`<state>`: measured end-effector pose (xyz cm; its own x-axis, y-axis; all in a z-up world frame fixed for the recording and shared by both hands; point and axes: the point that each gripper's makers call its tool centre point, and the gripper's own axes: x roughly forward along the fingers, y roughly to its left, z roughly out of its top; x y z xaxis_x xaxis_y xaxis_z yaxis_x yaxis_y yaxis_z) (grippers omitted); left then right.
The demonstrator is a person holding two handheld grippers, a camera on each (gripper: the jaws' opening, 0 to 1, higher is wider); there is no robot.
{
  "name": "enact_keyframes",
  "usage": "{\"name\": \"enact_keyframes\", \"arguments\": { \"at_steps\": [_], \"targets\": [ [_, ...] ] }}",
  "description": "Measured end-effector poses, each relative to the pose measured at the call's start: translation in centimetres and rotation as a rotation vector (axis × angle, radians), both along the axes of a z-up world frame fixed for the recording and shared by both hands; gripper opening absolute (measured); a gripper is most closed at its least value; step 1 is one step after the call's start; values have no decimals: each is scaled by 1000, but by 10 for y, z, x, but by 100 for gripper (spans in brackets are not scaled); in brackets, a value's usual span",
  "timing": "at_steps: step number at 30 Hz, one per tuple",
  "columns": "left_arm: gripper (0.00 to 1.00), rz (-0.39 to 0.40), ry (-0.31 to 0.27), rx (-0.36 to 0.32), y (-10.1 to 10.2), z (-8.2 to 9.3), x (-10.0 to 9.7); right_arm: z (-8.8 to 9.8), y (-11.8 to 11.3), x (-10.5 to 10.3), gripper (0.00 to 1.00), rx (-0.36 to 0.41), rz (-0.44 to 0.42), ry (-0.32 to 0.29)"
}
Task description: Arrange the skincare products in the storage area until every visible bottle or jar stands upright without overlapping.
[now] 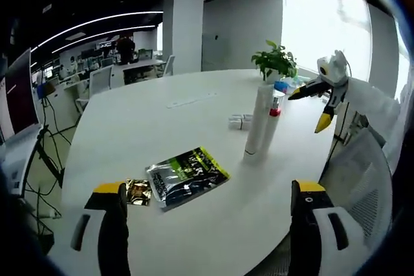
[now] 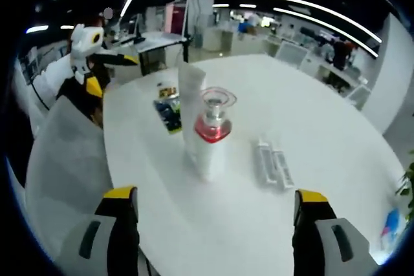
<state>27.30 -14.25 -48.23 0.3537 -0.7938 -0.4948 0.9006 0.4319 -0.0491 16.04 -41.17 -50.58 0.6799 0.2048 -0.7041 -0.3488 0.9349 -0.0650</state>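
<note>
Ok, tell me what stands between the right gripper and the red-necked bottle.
Nothing visible does. In the right gripper view the open jaws frame bare table, and the bottle stands straight ahead, close against the white tube. The two small white boxes lie off to one side.

Clutter around the round white table point(image 1: 194, 127)

A green-and-black foil pouch point(image 1: 186, 176) lies flat on the table, a small gold packet point(image 1: 138, 191) touching its edge. Further across the table sits a potted plant point(image 1: 276, 61) near the far rim. A mesh-backed chair point(image 1: 359, 182) is just beside the table; desks and office chairs point(image 1: 97, 80) stand well apart behind it.
</note>
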Motion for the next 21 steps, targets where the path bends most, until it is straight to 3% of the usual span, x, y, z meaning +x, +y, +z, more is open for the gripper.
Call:
{"name": "enact_keyframes", "arguments": {
  "at_steps": [10, 21],
  "targets": [
    [99, 16, 14, 6, 1, -3, 2, -4, -22, 14, 92, -41, -8, -1],
    [99, 28, 4, 8, 3, 1, 2, -6, -42, 33, 74, -64, -9, -6]
  ]
}}
